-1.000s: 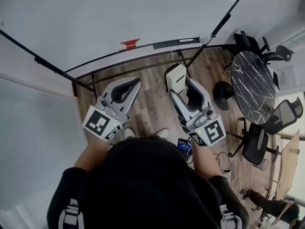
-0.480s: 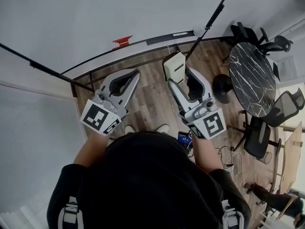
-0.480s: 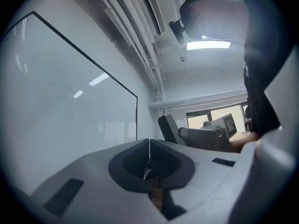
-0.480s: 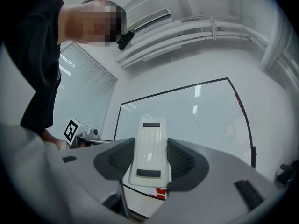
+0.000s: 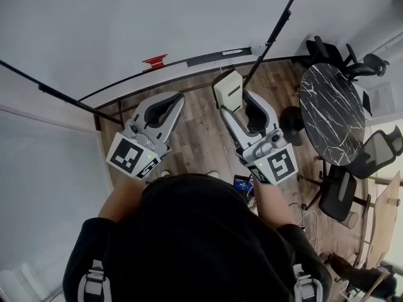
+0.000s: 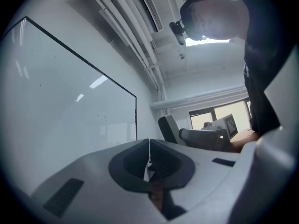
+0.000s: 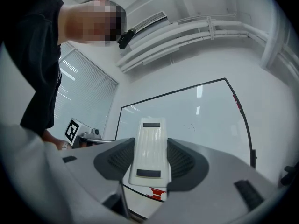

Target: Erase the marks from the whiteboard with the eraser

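The whiteboard (image 5: 157,17) fills the top of the head view, its tray edge curving just beyond both grippers. My right gripper (image 5: 234,106) is shut on a cream eraser (image 5: 227,88) that points toward the board's lower edge. In the right gripper view the eraser (image 7: 149,150) stands between the jaws in front of the whiteboard (image 7: 205,111), where a few faint specks (image 7: 189,125) show. My left gripper (image 5: 175,99) hovers to the left with nothing in it. The left gripper view shows its jaws pressed together at the left gripper (image 6: 149,143), beside the whiteboard (image 6: 70,101).
A red item (image 5: 154,60) and a dark strip (image 5: 214,56) lie on the board's tray. Black frame bars (image 5: 277,27) run down both sides. A round black marble table (image 5: 330,112) and office chairs (image 5: 371,153) stand at the right on the wooden floor (image 5: 195,137).
Both grippers have edged slightly toward the board's lower edge, the right one still holding the eraser. The view has shifted a little.
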